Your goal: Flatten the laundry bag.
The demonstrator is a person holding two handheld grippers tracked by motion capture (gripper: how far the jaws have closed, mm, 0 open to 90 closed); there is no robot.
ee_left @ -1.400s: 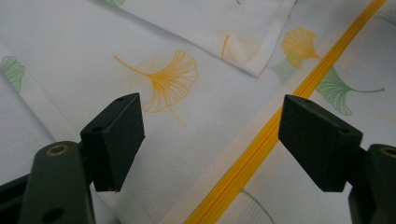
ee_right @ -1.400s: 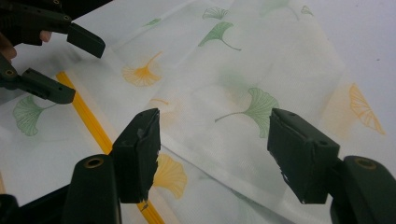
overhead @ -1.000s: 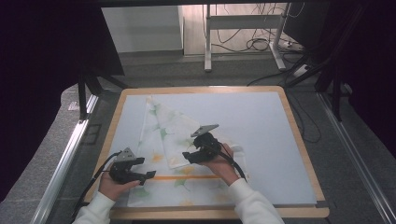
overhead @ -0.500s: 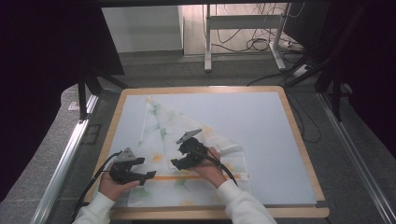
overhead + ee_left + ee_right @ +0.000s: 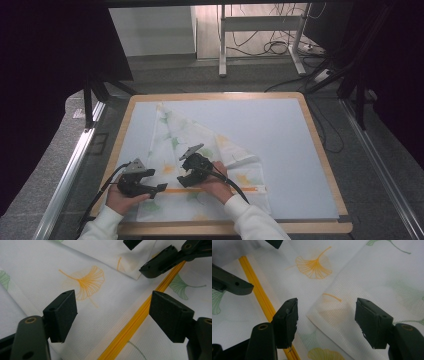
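A white cloth (image 5: 175,135) printed with green and orange ginkgo leaves lies partly folded on the table. A yellow zipper (image 5: 240,189) runs along it near the front. My left gripper (image 5: 159,188) hovers open over the cloth's front left; in the left gripper view the left gripper (image 5: 116,315) straddles the zipper (image 5: 135,322) beside an orange leaf (image 5: 87,282). My right gripper (image 5: 184,175) is close by, just right of it, and also open. In the right gripper view the right gripper (image 5: 329,322) spans a folded corner of cloth (image 5: 329,312), with the zipper (image 5: 259,295) to its left.
The cloth rests on a pale blue mat (image 5: 280,135) framed by a wooden rim (image 5: 320,150). Beyond the table are a metal stand (image 5: 222,45), cables (image 5: 280,47) on the floor, and dark panels at both sides.
My right gripper has moved left and toward the front, closing in on the left gripper and the zipper. The left gripper has hardly shifted.
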